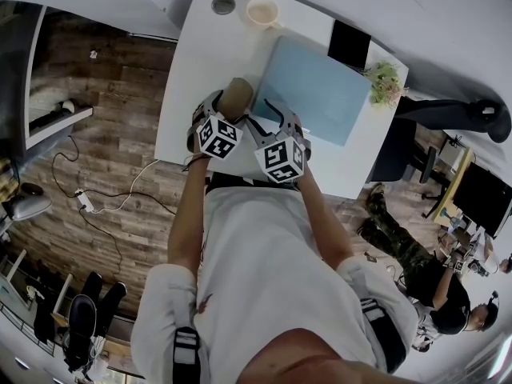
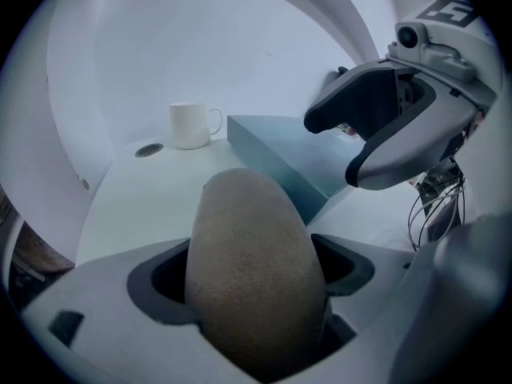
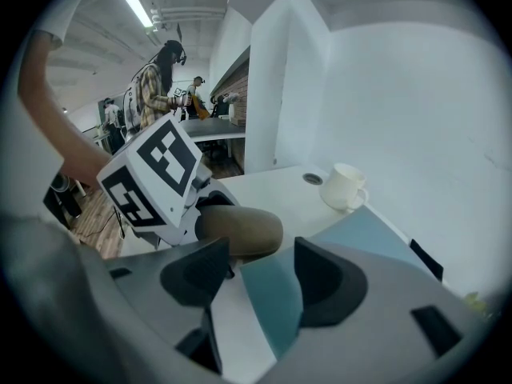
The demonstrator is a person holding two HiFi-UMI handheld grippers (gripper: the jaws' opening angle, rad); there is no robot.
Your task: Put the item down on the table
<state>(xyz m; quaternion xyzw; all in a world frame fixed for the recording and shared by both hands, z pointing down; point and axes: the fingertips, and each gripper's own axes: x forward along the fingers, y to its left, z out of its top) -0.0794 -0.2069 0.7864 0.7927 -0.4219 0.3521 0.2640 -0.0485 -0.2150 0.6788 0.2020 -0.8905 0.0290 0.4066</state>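
Rolling is the chief danger here. The item (image 1: 237, 94), a brown egg-shaped thing, lies lengthwise between the jaws of the left tongs (image 2: 256, 272) with its blunt end poking out ahead of them. It is low over the white worktop (image 1: 200, 62). Those jaws stand spread round it, and the pads look just clear of its sides. I judge it released or very nearly so, though no view shows plainly whether its underside rests on the surface. If it hangs a little above, it would drop and might bounce or spin off line.

A rounded body like this has no flat face to settle on. A pad brushing it as the left tongs draw back could set it rolling. The near edge of the worktop lies close behind and outward of the left tongs, so a roll that way ends on the floor.

The corner of the blue mat (image 1: 312, 86) sits just inward of the item, between the two tongs. If the item lands half on that raised edge, it will likely tip off to one side.

The right tongs (image 3: 258, 277) are spread and empty. They hover just beside the left pair, over the mat's corner. A stray swing from them could knock the item. The mug (image 2: 190, 125) stands well ahead and seems safe.
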